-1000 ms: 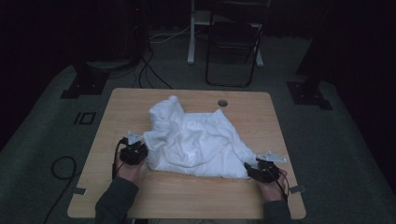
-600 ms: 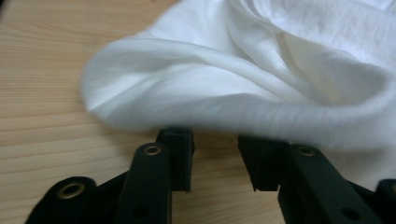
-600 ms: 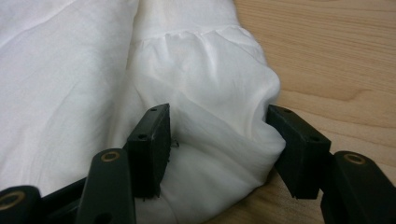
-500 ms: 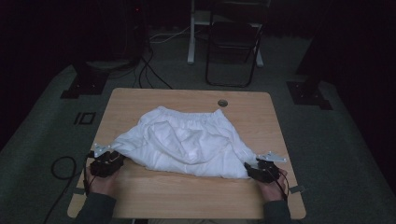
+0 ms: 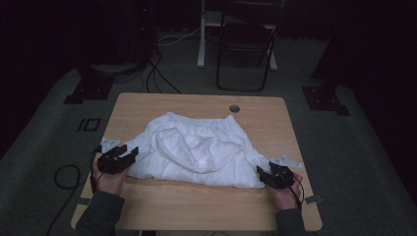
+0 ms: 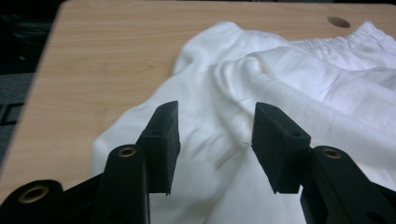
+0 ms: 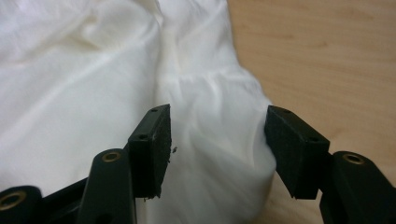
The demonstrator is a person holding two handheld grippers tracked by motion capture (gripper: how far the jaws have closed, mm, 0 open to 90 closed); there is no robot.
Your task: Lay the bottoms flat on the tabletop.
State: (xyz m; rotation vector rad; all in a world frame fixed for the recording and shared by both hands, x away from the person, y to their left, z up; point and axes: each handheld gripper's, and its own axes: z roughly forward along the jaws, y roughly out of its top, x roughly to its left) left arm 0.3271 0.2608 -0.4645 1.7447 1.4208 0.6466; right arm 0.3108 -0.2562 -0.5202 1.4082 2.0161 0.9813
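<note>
Dim lab: wooden table (image 5: 147, 105), floor cables (image 5: 160, 78), folding chair (image 5: 246, 44).

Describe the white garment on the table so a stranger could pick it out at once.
On the light wooden table, the white shorts lie spread across the middle, between the left gripper and the right gripper. The gathered elastic waistband along their far edge, near the table's round cable hole, marks them out.

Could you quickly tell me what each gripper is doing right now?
Left gripper: open, holding nothing, over the white garment.
Right gripper: open, jaws either side of the garment's corner.
</note>
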